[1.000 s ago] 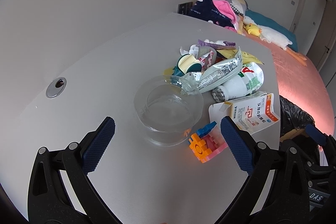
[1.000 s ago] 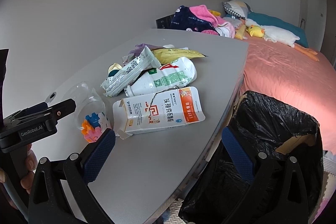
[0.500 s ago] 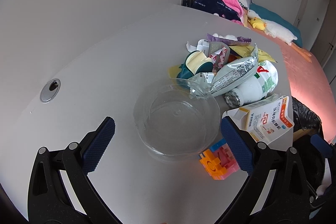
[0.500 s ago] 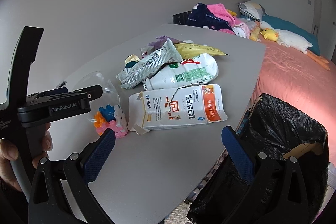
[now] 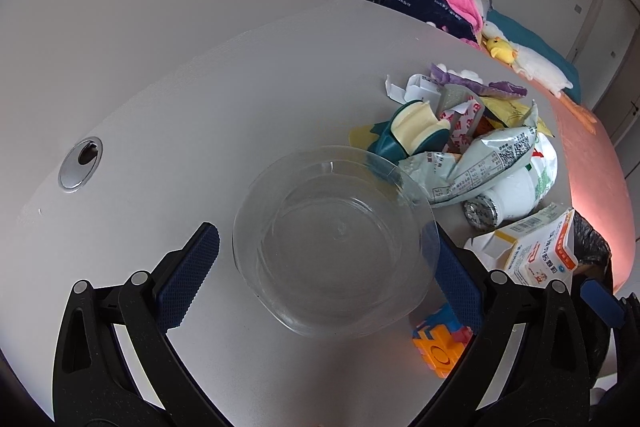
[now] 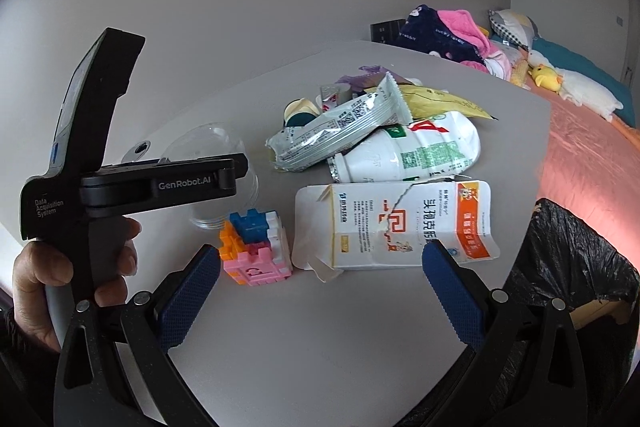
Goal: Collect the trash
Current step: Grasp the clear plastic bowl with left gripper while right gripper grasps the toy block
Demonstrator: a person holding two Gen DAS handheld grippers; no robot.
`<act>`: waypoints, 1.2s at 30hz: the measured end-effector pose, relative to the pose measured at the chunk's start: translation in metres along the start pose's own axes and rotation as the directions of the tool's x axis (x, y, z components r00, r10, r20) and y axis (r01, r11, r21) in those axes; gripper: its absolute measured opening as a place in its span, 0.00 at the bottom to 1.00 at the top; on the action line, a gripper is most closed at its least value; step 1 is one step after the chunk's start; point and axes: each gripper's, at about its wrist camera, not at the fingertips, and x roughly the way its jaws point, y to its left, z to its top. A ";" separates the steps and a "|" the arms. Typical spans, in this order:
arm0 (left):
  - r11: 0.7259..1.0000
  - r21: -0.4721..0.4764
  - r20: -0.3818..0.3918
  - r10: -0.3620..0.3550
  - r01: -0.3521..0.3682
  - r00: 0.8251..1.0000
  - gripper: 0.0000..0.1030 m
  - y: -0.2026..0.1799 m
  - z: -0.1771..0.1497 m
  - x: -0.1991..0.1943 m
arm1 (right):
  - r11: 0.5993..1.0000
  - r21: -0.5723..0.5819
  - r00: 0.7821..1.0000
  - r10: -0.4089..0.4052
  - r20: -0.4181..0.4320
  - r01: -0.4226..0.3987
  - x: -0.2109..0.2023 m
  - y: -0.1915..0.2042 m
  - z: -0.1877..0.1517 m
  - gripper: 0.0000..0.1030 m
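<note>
clear plastic bowl [image 5: 334, 241] on table [image 5: 208, 115], between left gripper [image 5: 320, 267] fingers | toy block cube [image 6: 256, 247] just right of bowl | torn carton [image 6: 394, 223] right of cube | wrapper pile [image 6: 340, 125] behind carton | trash bag [image 6: 572, 287] off table's right edge

Bare table [image 6: 304, 359] lies before the torn carton [image 6: 394, 223], hemmed by the block toy [image 6: 256, 247] leftward and bin bag [image 6: 572, 267] rightward
</note>
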 end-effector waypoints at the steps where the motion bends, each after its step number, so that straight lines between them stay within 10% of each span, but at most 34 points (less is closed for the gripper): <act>1: 1.000 -0.006 0.003 0.001 -0.001 1.000 0.93 0.003 0.000 0.000 | 1.000 -0.006 1.000 0.004 -0.002 -0.004 0.002 0.003 0.001 0.98; 20: 0.994 -0.092 0.052 0.064 -0.060 0.997 0.83 0.054 -0.002 -0.006 | 0.997 -0.064 0.996 0.031 -0.086 -0.037 0.045 0.042 0.005 0.72; 24: 0.993 -0.084 0.040 0.088 -0.085 0.995 0.82 0.055 -0.004 0.001 | 0.997 -0.058 0.994 0.039 -0.104 -0.045 0.051 0.040 0.003 0.41; 36: 0.994 -0.055 0.082 0.102 -0.098 0.991 0.82 0.043 -0.002 -0.021 | 0.997 -0.006 0.996 0.081 -0.031 -0.082 0.019 0.027 0.014 0.41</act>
